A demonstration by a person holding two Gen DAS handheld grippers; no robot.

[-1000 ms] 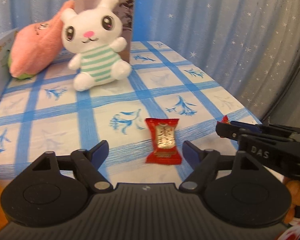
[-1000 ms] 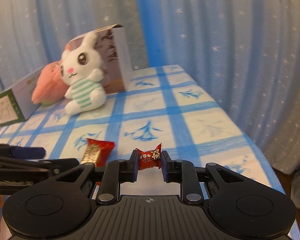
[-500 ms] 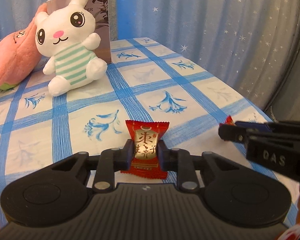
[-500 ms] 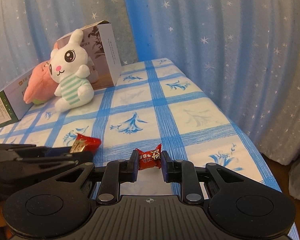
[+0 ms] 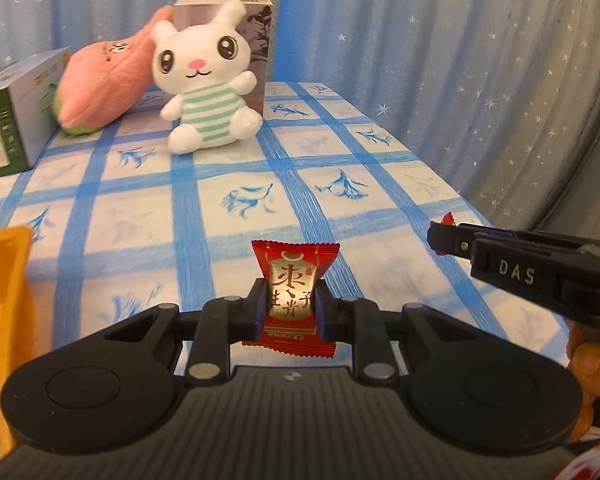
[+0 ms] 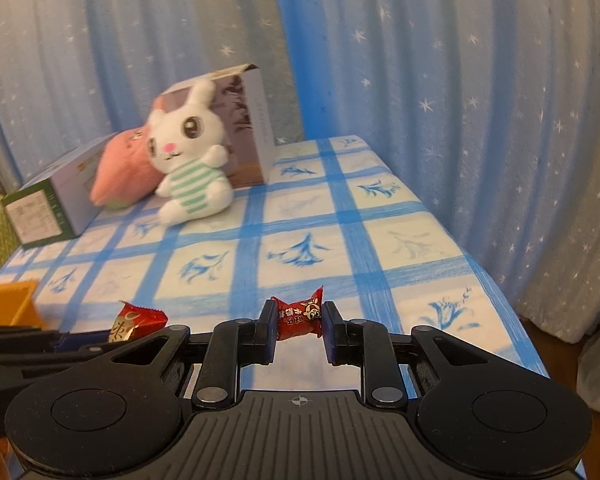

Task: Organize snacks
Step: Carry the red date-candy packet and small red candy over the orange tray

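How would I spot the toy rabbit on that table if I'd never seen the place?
Look to the far end of the blue-checked tablecloth, in front of the starry curtain. There a white rabbit toy sits upright against a tall grey box, with a pink plush toy beside it. It is the only white one, with a green-striped shirt and a pink nose.
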